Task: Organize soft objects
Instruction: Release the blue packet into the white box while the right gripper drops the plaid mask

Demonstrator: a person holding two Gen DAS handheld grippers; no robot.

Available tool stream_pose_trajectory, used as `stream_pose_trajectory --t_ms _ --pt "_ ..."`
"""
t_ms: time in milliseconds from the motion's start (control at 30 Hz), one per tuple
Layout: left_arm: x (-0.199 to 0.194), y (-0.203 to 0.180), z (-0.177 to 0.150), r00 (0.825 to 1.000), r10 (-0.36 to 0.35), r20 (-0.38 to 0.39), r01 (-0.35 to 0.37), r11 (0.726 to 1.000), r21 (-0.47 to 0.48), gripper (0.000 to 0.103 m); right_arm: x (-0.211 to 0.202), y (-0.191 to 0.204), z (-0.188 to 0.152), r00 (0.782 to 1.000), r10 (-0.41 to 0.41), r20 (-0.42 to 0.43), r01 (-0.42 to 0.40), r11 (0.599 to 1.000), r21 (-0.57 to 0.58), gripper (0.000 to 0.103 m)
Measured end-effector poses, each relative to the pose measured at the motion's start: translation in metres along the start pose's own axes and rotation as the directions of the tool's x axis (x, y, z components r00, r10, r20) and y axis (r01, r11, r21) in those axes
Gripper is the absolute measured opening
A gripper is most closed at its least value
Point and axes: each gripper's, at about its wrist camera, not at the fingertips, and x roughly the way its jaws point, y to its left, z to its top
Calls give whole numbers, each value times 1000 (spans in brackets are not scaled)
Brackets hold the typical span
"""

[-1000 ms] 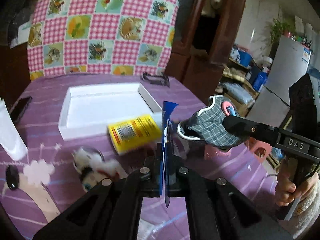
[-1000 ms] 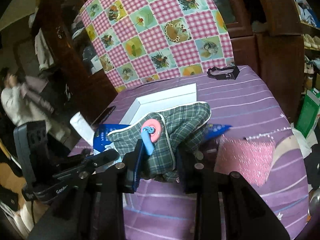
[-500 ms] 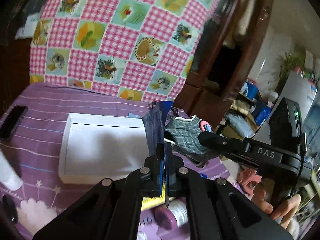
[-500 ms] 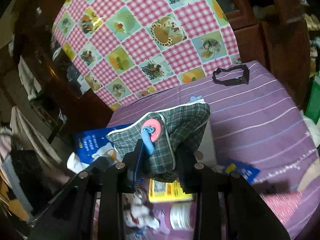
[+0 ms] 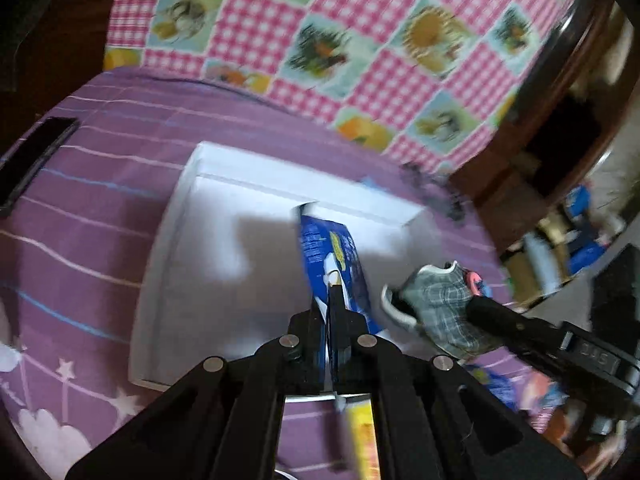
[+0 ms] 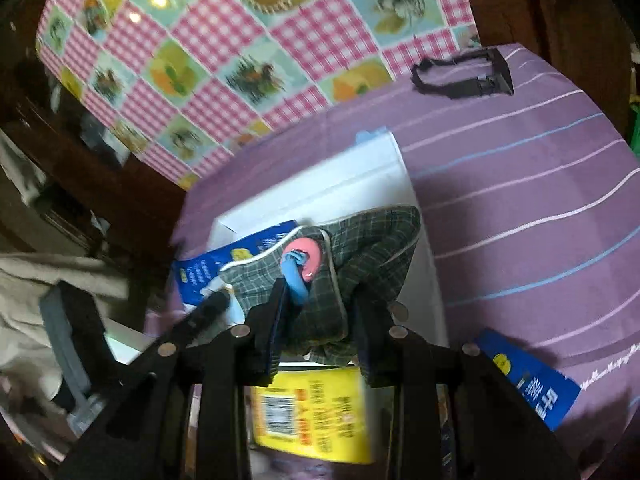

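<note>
My left gripper [image 5: 331, 312] is shut on a flat blue packet [image 5: 336, 260], held edge-up over the white shallow box [image 5: 224, 248]. My right gripper [image 6: 318, 292] is shut on a grey plaid cloth shoe [image 6: 360, 256] with a pink and blue button, over the box's [image 6: 360, 168] near right part. The shoe [image 5: 440, 304] and the right gripper show at the right of the left wrist view; the blue packet [image 6: 224, 260] and left gripper show at the left of the right wrist view.
A purple striped bedspread [image 6: 520, 200] covers the surface. A yellow packet [image 6: 308, 412] lies just before the box, another blue packet [image 6: 528, 376] to its right. A black strap [image 6: 464, 72] lies at the far edge; a dark phone [image 5: 36, 152] lies left. A checked cloth [image 5: 360, 32] hangs behind.
Both grippers have moved forward and down over the white box, carrying the blue packet and the plaid shoe. The view is blurred by motion.
</note>
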Motion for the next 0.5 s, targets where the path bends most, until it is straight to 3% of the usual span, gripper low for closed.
stream_pose_trajectory --t_ms 133,233,333,500 --pt "16 0 -6 987 151 -48 -148 986 74 0 8 -5 -3 1000 -6 -21 5 998 -55 32" --pt "29 1 -7 963 256 -86 -245 961 126 0 4 -1 -4 1000 -17 -25 15 995 -94 32" --pt "31 3 -7 949 301 -98 -287 948 135 0 3 8 -6 999 -36 -15 34 990 -138 32" --pt "24 10 -3 943 315 -105 -303 946 120 0 14 11 -8 998 -60 -6 59 991 -117 32"
